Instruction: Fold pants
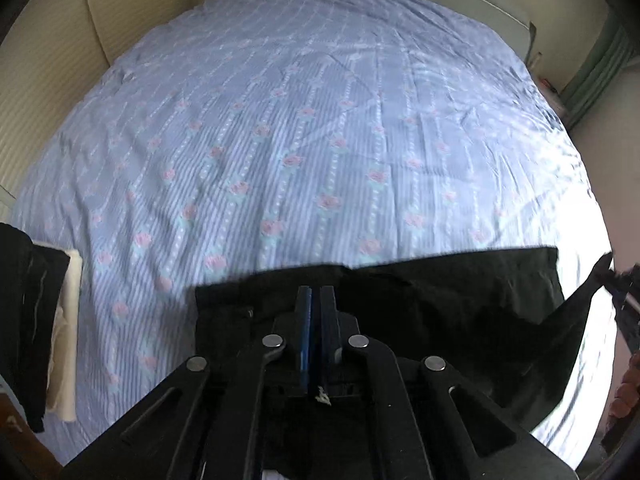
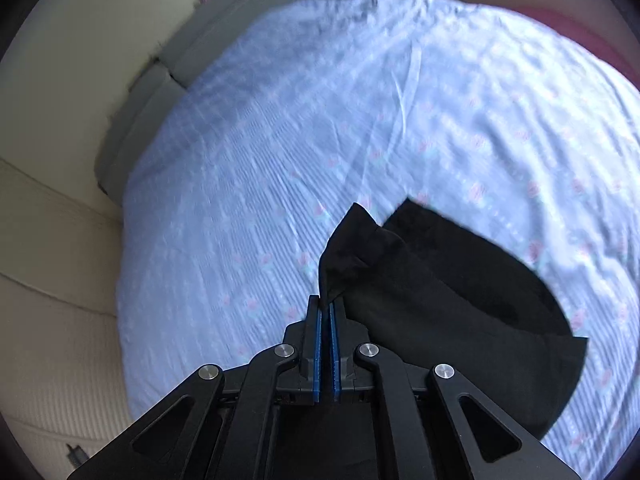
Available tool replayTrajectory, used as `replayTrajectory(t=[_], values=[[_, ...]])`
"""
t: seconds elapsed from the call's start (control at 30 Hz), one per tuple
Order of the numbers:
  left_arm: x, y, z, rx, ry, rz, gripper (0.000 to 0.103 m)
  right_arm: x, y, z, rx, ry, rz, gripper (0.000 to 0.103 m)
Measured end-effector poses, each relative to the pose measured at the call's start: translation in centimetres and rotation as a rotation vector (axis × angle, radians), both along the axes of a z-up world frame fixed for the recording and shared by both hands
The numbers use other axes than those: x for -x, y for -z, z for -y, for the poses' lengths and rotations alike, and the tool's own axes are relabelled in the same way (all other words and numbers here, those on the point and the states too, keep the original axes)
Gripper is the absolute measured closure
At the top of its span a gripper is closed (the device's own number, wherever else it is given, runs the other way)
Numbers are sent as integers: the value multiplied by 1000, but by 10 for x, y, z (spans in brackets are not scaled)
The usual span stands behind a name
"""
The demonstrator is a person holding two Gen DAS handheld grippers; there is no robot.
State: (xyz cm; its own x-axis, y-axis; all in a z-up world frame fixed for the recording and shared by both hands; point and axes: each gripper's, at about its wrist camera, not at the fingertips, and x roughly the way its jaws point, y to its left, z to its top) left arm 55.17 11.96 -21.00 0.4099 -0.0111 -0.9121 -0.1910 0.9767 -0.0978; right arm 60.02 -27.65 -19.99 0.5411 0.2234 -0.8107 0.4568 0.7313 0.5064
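Nearest the lens in the left wrist view: left claw [image 1: 316,292], blue pads pressed together with almost no gap, tips sitting over black fabric. Whether cloth is actually pinched between them cannot be told; the fabric is black against the black claw.

Black pants [image 1: 452,304] lie across the near edge of the bed [image 1: 280,120], which wears a blue sheet printed with pink roses. Long axis runs side to side in the left view, stretching rightward from the left claw to a straight far edge.

Right claw [image 2: 326,302]: pads nearly shut, nipping a corner of the pants [image 2: 440,300]. The pinched corner stands up off the sheet in a raised peak; the remainder trails away to the right and down, draped on the bed.

Judgement: each claw sits at one end of the cloth, so the coming fold depends on carrying the lifted right end along the long axis toward the left claw. The right hand is better placed to travel.

Pose: both point forward and down over the bed, the right one tilted.

Folded dark and cream cloth [image 1: 66,320] rests at the left margin.
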Motion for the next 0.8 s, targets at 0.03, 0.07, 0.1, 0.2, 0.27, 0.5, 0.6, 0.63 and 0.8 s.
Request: replayTrajectory(t=[0.03, 0.07, 0.1, 0.2, 0.27, 0.5, 0.6, 0.63, 0.8], values=[[-3, 0, -3, 9, -5, 0, 73, 0, 0, 0, 0, 0, 0, 75], [-5, 0, -7, 18, -9, 6, 63, 1, -2, -6, 44, -14, -11, 63], [-5, -4, -12, 29, -5, 36, 51, 4, -8, -9, 81, -9, 2, 46], [3, -11, -28, 11, 73, 106, 49, 22, -35, -30, 281, -19, 9, 32], [10, -9, -41, 26, 131, 118, 49, 28, -44, -42, 361, -39, -1, 31], [20, 30, -102, 201, 216, 13, 51, 64, -10, -135, 348, -358, -31, 25], [16, 52, -105, 272, 244, -38, 53, 71, 25, -152, 239, -404, -115, 25], [14, 59, -103, 275, 262, -45, 53, 71, 25, -152, 239, -404, -115, 25], [7, 85, -95, 244, 292, -80, 52, 88, 50, -160, 218, -405, -188, 25]])
